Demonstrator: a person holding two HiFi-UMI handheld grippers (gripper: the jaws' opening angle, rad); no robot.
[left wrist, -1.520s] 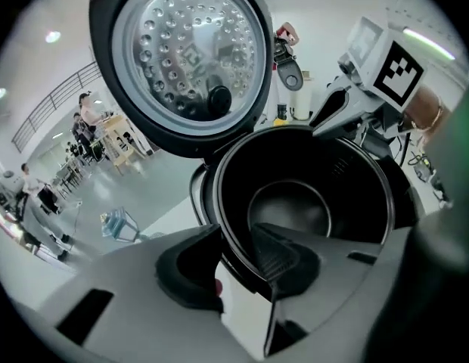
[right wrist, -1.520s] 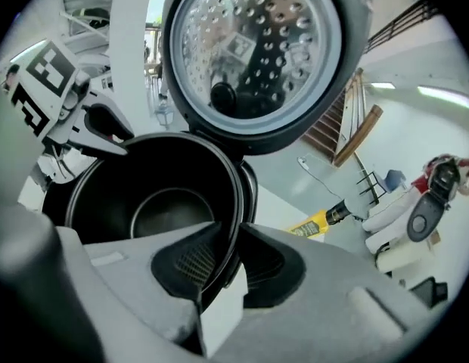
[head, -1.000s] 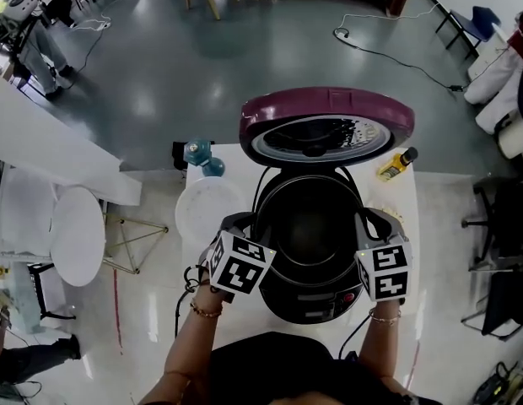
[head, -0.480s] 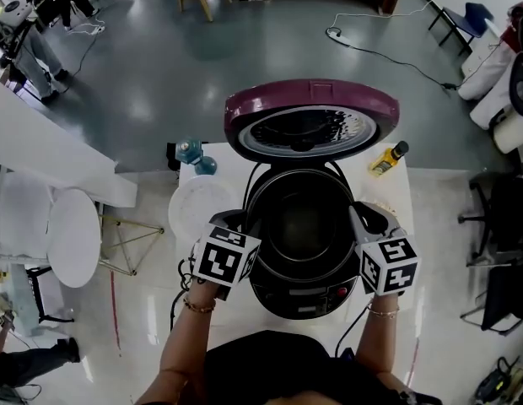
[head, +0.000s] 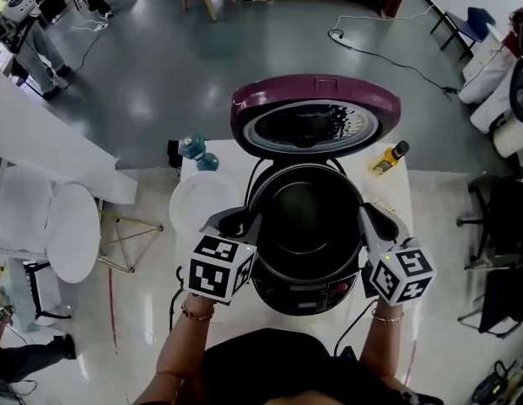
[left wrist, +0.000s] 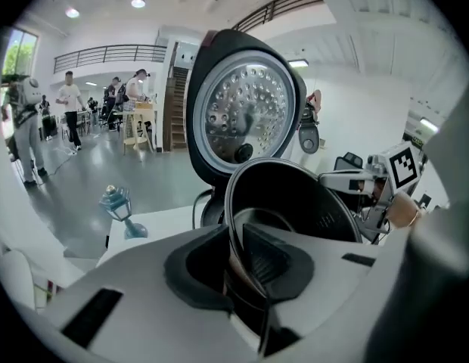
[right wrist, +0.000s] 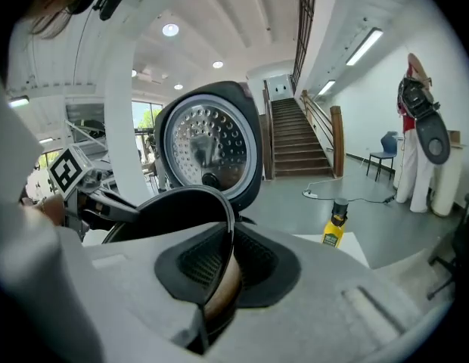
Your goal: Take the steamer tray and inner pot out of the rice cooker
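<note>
The left gripper [left wrist: 236, 259] just closed its fingers on the pot [head: 308, 222] rim between them — fingers of the right gripper [right wrist: 223, 267] pinch the opposite rim.

On the rice cooker [head: 308, 289], the lid [head: 316, 99] is gleaming as glossy purple plastic, its inner plate [head: 312, 131] shining as perforated metal. Inside the cooker, the inner pot [head: 308, 218] is looking dark and matt, coppery on its outer wall. Ribbed black fingers [right wrist: 257, 267] of the right gripper [right wrist: 223, 262] are looking rubbery. The worktop [head: 396, 197] under the cooker is reflecting glossy white.
</note>
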